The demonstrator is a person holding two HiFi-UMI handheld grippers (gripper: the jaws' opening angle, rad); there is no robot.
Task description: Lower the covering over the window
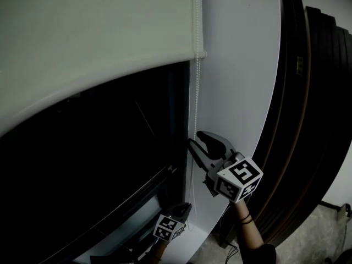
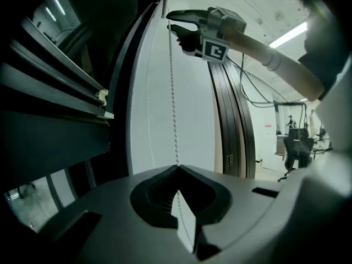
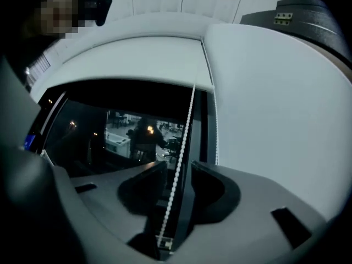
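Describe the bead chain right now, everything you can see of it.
The bead chain is a thin string of small white beads, plastic by the look, hanging in two strands beside the right edge of the partly lowered roller blind, against the white wall. One strand runs straight down into the left gripper, shut on it low down. Higher up it passes between the jaws of the open right gripper, unclamped.

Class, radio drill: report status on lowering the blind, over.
Left gripper shut on bead chain, low. Right gripper open, chain between its jaws, higher up. Blind partway down, lower window uncovered. Nothing blocking.
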